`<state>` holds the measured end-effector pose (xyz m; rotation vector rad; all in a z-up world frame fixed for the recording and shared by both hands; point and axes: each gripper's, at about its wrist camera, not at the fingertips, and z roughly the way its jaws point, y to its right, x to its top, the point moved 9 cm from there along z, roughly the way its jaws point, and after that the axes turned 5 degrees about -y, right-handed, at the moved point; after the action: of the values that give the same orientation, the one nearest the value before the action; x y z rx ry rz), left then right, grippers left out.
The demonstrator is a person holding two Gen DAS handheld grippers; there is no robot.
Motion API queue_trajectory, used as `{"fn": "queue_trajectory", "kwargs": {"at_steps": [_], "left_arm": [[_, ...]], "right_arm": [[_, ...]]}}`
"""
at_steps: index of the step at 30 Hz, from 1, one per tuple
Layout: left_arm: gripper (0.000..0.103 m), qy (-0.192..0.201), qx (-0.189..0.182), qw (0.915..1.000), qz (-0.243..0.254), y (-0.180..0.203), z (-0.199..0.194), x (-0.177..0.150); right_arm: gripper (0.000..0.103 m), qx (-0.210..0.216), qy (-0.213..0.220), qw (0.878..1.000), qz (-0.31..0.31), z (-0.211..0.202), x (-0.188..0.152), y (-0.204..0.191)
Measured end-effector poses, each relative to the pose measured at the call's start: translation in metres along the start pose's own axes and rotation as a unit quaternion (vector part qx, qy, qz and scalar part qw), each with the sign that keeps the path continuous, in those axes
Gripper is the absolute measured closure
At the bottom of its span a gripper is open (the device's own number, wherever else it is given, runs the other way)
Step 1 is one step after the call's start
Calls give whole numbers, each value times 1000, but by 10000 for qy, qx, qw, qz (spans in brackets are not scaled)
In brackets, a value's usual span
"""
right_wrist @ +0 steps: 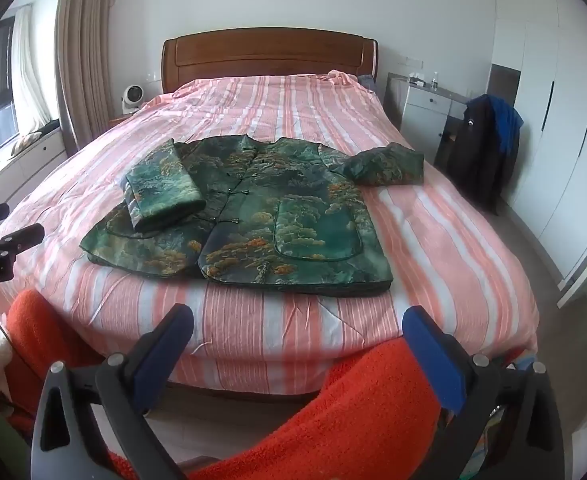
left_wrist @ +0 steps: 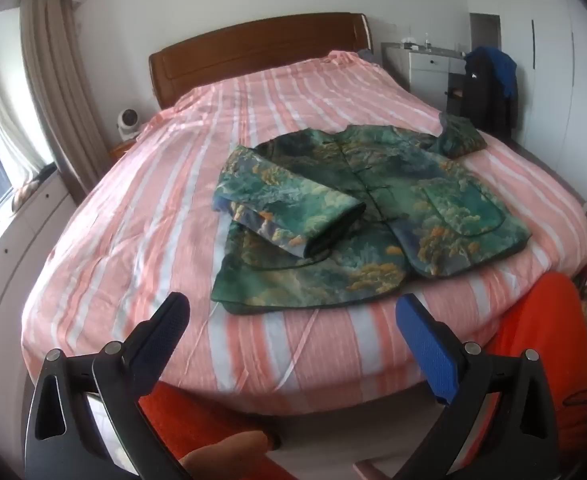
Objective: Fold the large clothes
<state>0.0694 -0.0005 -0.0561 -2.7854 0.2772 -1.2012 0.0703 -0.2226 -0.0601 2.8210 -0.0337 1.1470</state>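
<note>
**Both jaws wide, nothing held, jacket on the bed ahead**

My left gripper (left_wrist: 293,320) stands with its jaws spread as wide as they go, the dark pad on one side and the blue pad on the other, and nothing lies between them. They hang in the air above the near edge of the bed (left_wrist: 133,240), touching no cloth. My right gripper (right_wrist: 297,332) is the same: jaws fully apart, empty, held over the foot of the striped pink cover.

The green patterned jacket (right_wrist: 273,216) lies flat on the bed in front of me, buttoned front facing up, its hem toward me. In the right wrist view, the sleeve (right_wrist: 161,188) on the left side of the picture is folded in across the body. The other sleeve (right_wrist: 385,164) sticks out to the right, bent, resting on the cover. The jacket sits well apart from both sets of jaws.

Orange fabric (right_wrist: 353,408) shows low in both views, below and beside my fingers. A wooden headboard (right_wrist: 269,56) stands at the far end of the bed.
</note>
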Motion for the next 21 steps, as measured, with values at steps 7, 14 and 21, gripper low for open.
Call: {"fn": "queue_trajectory", "kwargs": {"at_steps": [7,14,21], "left_arm": [[0,-263,-158,9995,-30,1,10,-3],[0,-428,-258,9987,-58,7,20,-7],[0,-432,-357,9983,-129,7,23,-6]], "right_arm": [[0,66,-193,9998,71,3,-2,-3],[0,-20,-211,9998,51,10,-4,0],[0,-59,-263,9996,58,17,-4,-1]]}}
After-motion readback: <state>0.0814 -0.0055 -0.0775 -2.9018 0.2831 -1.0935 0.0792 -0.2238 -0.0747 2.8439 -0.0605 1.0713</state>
